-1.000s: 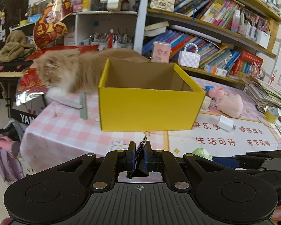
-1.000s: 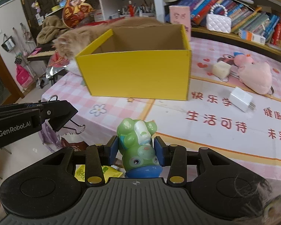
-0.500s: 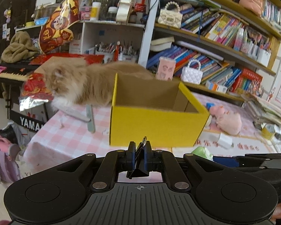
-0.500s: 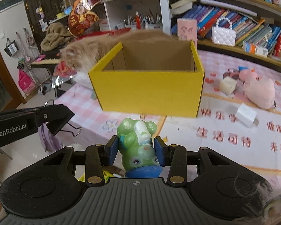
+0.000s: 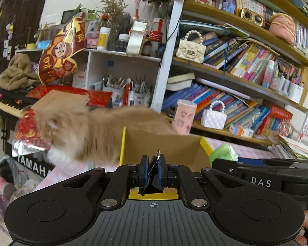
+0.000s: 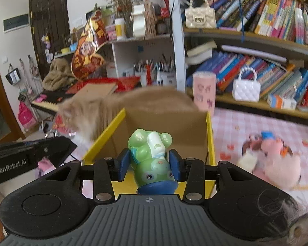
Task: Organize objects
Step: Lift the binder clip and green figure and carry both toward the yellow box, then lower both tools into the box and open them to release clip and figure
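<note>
Both grippers have risen and closed in on the yellow box [image 6: 209, 135], which now fills the lower middle of each view. Left gripper [image 5: 153, 171] is clamped on a black binder clip [image 5: 152, 181]. Right gripper [image 6: 149, 165] is clamped on an upside-down green toy figure [image 6: 152, 157] over the box's near edge. A fluffy cat [image 5: 86, 131] stands at the box's far left corner on the table [image 6: 246, 127].

Both wrist views near, facing yellow box [image 5: 162, 149]

A fluffy cat [image 5: 82, 131] stands at the table's [image 6: 256, 127] edge. Behind it, bookshelves [image 5: 246, 61] hold books, two small handbags [image 5: 192, 48] and pen pots [image 6: 154, 69].
</note>
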`<state>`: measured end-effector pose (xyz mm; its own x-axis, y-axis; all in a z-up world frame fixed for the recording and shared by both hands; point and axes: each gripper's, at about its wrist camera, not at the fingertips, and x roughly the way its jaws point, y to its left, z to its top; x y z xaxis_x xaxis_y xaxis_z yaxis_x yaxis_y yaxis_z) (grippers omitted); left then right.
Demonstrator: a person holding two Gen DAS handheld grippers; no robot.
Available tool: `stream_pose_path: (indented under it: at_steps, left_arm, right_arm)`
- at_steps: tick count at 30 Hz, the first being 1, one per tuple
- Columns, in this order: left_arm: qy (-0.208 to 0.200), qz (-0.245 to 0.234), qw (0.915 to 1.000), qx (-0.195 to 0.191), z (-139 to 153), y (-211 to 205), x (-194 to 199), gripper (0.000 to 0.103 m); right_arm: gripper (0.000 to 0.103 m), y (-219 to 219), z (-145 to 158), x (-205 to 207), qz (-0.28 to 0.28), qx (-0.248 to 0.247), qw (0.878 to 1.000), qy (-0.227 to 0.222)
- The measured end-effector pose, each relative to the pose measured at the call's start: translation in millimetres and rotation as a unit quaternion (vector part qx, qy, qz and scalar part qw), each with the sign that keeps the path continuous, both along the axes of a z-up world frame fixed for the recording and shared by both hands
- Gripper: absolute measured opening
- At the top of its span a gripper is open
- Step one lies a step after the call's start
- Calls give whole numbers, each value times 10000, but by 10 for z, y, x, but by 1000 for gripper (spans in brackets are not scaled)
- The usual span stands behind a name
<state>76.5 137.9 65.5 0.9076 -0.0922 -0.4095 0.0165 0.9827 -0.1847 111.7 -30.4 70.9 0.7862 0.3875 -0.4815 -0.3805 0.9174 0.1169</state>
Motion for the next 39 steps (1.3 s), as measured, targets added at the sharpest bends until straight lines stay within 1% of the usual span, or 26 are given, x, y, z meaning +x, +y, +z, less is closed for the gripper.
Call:
stream_pose_path:
  at_steps: [4,8,12,18,23,28,33,35,39]
  left_arm:
    - [123,45,9999,3,-74,-63,288,7]
    - [265,108,9996,87,-169,-130,502,7]
    - [495,180,9985,170,-292,-179,713,7]
    - [914,285,9948,361,-485,-220,975,7]
    - [1151,315,9918,462,-579,-251,1134,7]
    - [1235,345,9903,532,-619,-291,1220,7]
    - [1401,313,9881,560,-692,-324,1266,7]
    - [1467,300,9870,582,-727,-337,1280,7]
    - [1518,278,9861,621,-756,-354,1301,8]
  right_arm:
    - [38,63,-39,309,136,-146,9998,-63]
    - [38,106,-168,606,319,-279,9991,41]
    - [38,171,-332,868,585,-593,9964,149]
    - [38,276,-544,1139,1012,-1034,9890,299]
    - [38,341,-676,1277,1280,-1287,9825,417]
    - [38,317,-774,1398,1328,-1370,9795,646]
    - [38,265,-885,1451,1351,-1459,9759,900]
    - [38,261,-877,1445,1400,-1423,9760,874]
    - [39,293,-896,1442,1473,-1557,9730,856]
